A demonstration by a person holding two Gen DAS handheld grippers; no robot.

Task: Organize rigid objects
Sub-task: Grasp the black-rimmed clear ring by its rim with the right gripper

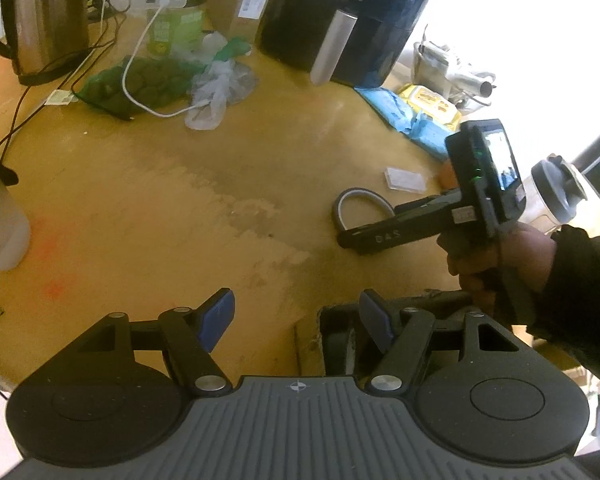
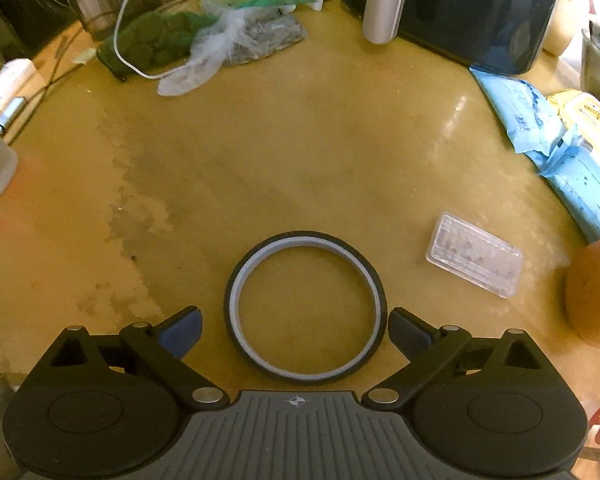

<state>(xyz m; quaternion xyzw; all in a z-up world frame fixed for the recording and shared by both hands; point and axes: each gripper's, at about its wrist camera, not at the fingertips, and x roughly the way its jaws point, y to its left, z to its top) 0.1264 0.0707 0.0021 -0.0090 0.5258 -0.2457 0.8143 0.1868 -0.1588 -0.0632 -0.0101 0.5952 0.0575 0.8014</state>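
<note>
1. We find the tape ring [image 2: 305, 306] lying flat on the yellow table [image 2: 300, 140], between the spread jaws of the right gripper [image 2: 296, 332], untouched by either pad.
2. Left gripper [image 1: 296, 320] hangs part open and empty near the table's edge.
3. Clear plastic case [image 2: 474, 260] and orange fruit [image 2: 592, 292] lie just right of the ring; we judge most sorting undone.

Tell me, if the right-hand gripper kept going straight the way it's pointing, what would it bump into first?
Most likely the tape ring lying flat on the table: it sits between the open right gripper fingers. Depth is hard to judge.
</note>
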